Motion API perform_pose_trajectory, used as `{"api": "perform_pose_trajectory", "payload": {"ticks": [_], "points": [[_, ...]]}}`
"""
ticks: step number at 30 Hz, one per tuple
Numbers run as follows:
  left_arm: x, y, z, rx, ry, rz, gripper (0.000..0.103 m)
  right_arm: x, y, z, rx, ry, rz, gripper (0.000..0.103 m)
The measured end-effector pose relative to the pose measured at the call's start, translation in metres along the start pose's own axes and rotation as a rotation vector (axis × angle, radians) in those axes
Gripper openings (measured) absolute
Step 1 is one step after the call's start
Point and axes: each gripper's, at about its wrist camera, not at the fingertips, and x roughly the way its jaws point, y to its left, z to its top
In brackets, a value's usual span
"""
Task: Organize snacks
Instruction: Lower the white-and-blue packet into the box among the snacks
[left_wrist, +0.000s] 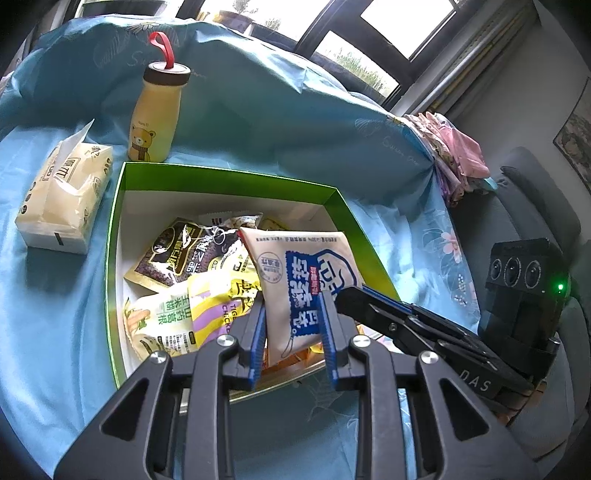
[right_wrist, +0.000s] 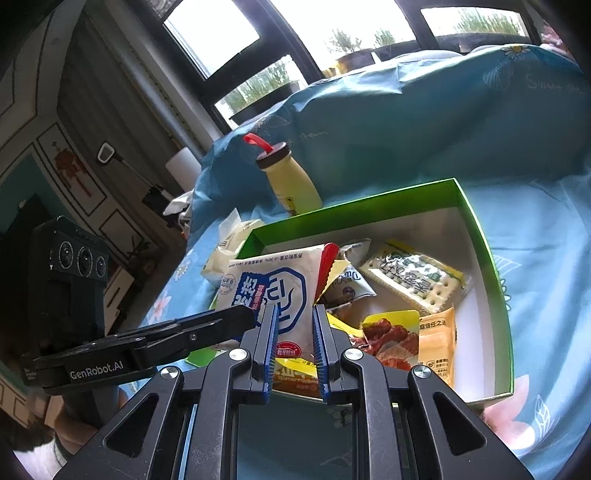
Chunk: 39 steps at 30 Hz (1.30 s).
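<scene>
Standing tilted in the green-rimmed cardboard box (left_wrist: 229, 177), the white-and-blue plastic snack pouch (left_wrist: 295, 280) leans on the other packets, probably so it can be lifted or filed upright. Left gripper (left_wrist: 293, 317) has narrow jaws flanking its lower edge; contact is unclear. Right gripper (right_wrist: 295, 328) likewise brackets it, grip uncertain.

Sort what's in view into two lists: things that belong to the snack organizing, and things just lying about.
Part of the job:
green box
white and blue snack pouch, between both grippers
cracker packet
other snack packets in the box
left gripper
right gripper

Lying about:
yellow bear bottle
tissue pack
blue sheet
</scene>
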Motion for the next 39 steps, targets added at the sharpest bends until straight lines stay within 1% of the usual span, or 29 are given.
{"api": "perform_pose_trajectory", "payload": {"ticks": [22, 39], "points": [[0.023, -0.001, 0.003, 0.007, 0.035, 0.011, 0.028, 0.011, -0.016, 0.001, 0.018, 0.021, -0.017, 0.020], [0.028, -0.002, 0.003, 0.018, 0.040, 0.018, 0.028, 0.012, -0.020, 0.001, 0.021, 0.023, -0.016, 0.020]]}}
